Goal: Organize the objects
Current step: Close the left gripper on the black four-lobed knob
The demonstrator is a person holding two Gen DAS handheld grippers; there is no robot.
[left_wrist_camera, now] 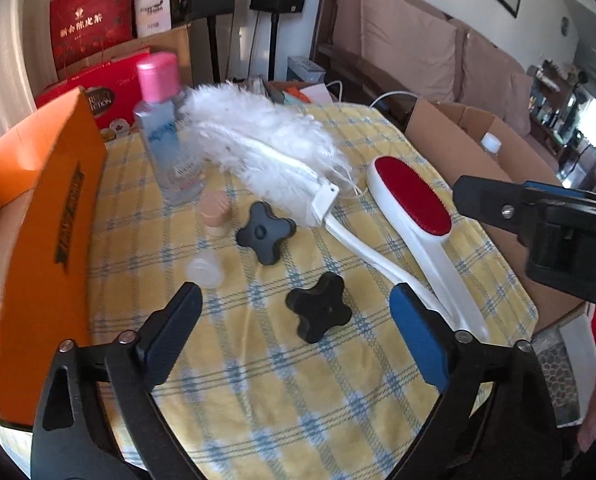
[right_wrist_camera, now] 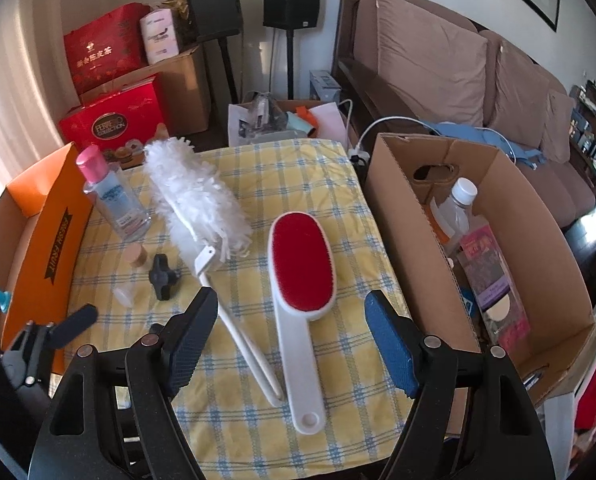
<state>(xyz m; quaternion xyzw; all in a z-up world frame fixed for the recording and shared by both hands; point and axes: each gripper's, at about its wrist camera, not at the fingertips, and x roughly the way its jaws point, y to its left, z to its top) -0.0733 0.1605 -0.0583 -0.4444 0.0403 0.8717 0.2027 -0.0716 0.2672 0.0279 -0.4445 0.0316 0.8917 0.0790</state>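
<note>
On the yellow checked tablecloth point(left_wrist_camera: 258, 380) lie a white and red lint brush point(right_wrist_camera: 301, 264), a white fluffy duster point(right_wrist_camera: 194, 200), a clear bottle with a pink cap point(left_wrist_camera: 166, 136), a small beige jar point(left_wrist_camera: 216, 212), a clear cap point(left_wrist_camera: 206, 270) and two black star knobs point(left_wrist_camera: 264, 232) point(left_wrist_camera: 317, 312). My left gripper point(left_wrist_camera: 298, 344) is open and empty, hovering just before the nearer knob. My right gripper point(right_wrist_camera: 290, 344) is open and empty, over the lint brush handle point(right_wrist_camera: 301, 372). The lint brush also shows in the left wrist view point(left_wrist_camera: 413, 204).
An orange box point(left_wrist_camera: 54, 216) stands along the table's left side. A brown cardboard box point(right_wrist_camera: 509, 216) on the right holds a plastic bottle point(right_wrist_camera: 455, 208) and packets. Red gift boxes, speakers and a sofa stand beyond the table.
</note>
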